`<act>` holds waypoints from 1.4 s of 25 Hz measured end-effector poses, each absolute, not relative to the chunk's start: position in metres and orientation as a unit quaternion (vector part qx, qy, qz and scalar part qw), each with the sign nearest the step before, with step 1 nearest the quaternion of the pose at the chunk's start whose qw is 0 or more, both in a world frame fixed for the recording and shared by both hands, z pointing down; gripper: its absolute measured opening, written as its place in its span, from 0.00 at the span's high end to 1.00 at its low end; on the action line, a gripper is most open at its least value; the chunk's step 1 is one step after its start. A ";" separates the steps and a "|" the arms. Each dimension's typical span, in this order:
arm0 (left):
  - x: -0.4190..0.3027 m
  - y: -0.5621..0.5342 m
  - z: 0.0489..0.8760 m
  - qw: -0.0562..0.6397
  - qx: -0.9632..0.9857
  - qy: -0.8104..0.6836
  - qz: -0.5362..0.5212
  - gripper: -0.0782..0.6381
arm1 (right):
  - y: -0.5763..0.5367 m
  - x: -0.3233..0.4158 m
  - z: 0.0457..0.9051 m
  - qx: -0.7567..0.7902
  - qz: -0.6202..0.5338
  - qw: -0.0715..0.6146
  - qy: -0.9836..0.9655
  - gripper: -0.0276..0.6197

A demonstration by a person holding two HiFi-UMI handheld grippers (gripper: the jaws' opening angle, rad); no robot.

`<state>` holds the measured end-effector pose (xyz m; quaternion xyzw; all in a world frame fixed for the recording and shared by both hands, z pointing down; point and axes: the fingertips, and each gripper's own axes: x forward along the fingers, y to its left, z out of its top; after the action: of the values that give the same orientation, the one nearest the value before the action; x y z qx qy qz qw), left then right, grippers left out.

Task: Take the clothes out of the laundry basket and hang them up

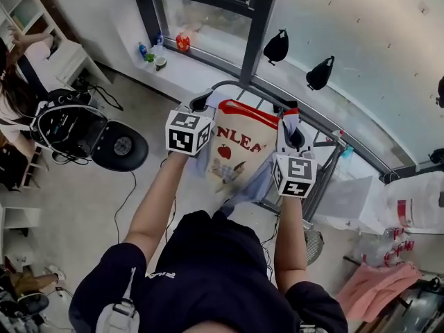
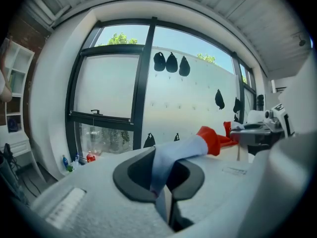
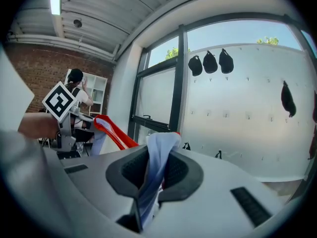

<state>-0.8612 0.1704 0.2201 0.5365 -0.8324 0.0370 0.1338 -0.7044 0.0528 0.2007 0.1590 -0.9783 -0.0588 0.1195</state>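
Observation:
A T-shirt point(image 1: 239, 151) with a red collar, pale blue sleeves and a cream front printed with letters and an apple hangs spread between my two grippers. My left gripper point(image 1: 200, 104) is shut on its left shoulder, my right gripper point(image 1: 291, 122) on its right shoulder. Blue cloth point(image 2: 173, 155) runs out from between the shut jaws of the left gripper point(image 2: 161, 177) toward the red collar. The right gripper point(image 3: 154, 177) likewise pinches blue cloth point(image 3: 157, 150). The shirt hangs over a metal drying rack point(image 1: 320, 175) by the window. No laundry basket is in view.
A black office chair point(image 1: 118, 144) stands at the left, with a person point(image 1: 14, 82) beyond it. Bottles sit on the window sill point(image 1: 159, 50). Dark caps point(image 1: 276, 46) hang on the outside wall. A white bag point(image 1: 416, 203), a fan point(image 1: 313, 245) and a pink cloth point(image 1: 378, 286) lie at the right.

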 end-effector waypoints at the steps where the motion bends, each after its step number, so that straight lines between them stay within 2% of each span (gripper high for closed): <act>1: -0.868 0.160 0.224 0.138 0.536 -0.832 0.039 0.86 | 0.044 -0.709 0.204 0.159 -0.058 0.123 -0.978 0.89; 20: -0.986 -0.012 0.318 0.231 0.615 -0.748 0.096 0.86 | -0.096 -0.799 0.288 0.235 -0.021 0.196 -0.952 0.87; 27: -1.006 -0.058 0.381 0.273 0.623 -0.722 0.127 0.86 | -0.143 -0.824 0.345 0.253 -0.002 0.246 -0.936 0.88; 35: -1.025 -0.097 0.465 0.351 0.632 -0.672 0.161 0.86 | -0.185 -0.855 0.418 0.249 0.031 0.309 -0.917 0.87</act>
<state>-1.0253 -0.0967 0.4655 0.6318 -0.6721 0.1606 0.3510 -0.8553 -0.1850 0.4180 0.2491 -0.9173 0.0315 0.3092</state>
